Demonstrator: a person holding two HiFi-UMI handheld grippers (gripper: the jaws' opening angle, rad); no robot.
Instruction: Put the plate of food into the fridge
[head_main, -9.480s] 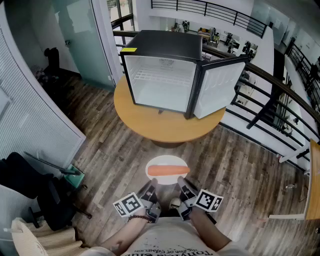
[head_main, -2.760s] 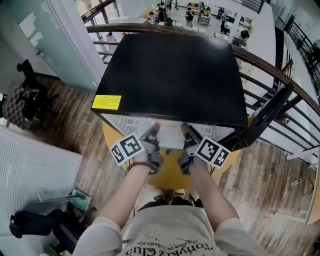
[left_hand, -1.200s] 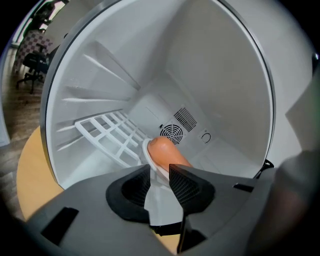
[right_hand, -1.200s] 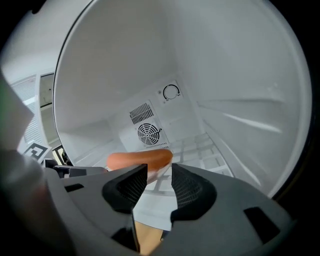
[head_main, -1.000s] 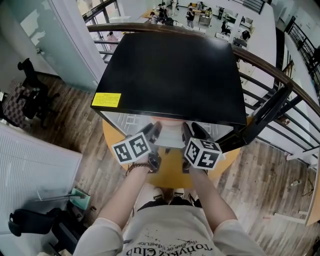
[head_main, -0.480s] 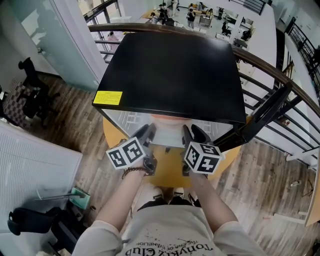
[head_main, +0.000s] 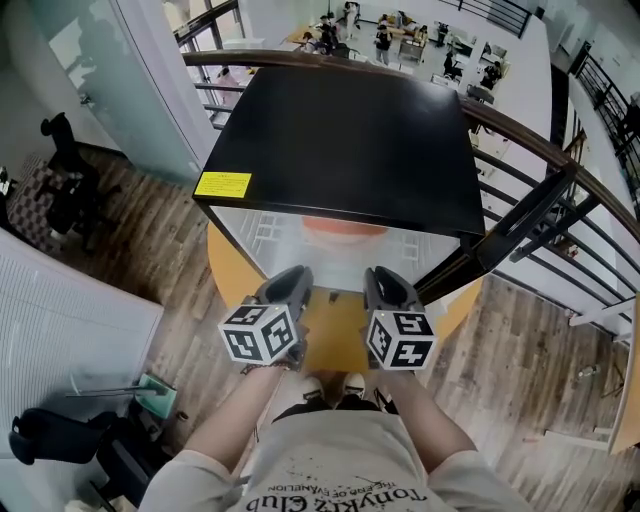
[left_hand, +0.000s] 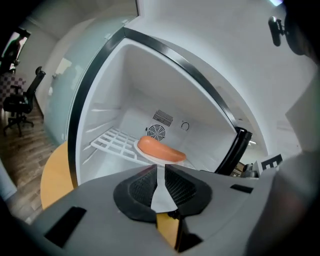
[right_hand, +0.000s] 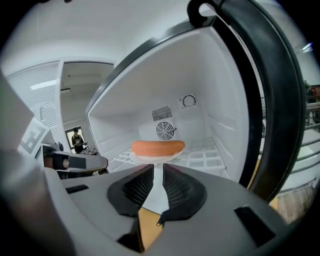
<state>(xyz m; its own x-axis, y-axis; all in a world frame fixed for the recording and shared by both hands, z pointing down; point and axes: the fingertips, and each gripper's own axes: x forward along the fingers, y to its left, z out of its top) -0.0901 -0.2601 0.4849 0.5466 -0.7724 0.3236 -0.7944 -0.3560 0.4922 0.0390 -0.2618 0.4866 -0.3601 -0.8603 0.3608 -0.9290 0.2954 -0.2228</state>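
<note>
The white plate (left_hand: 146, 155) with an orange sausage (left_hand: 160, 149) rests on the wire shelf inside the open black fridge (head_main: 345, 140). The right gripper view shows the sausage (right_hand: 157, 147) near the back wall fan. Part of the sausage (head_main: 343, 226) also shows under the fridge top in the head view. My left gripper (head_main: 290, 287) and right gripper (head_main: 386, 287) hover side by side in front of the fridge mouth, apart from the plate. Both sets of jaws are closing to a narrow gap. Nothing lies between the left gripper (left_hand: 159, 172) jaws or the right gripper (right_hand: 158, 172) jaws.
The fridge stands on a round wooden table (head_main: 228, 272). Its door (head_main: 520, 225) is swung open to the right, with its black seal (right_hand: 280, 100) close beside the right gripper. A metal railing (head_main: 560, 150) runs behind, and office chairs (head_main: 60, 190) stand at the left.
Both grippers have drawn back from the fridge mouth toward me, and their jaws have narrowed. The plate stays on the shelf inside.
</note>
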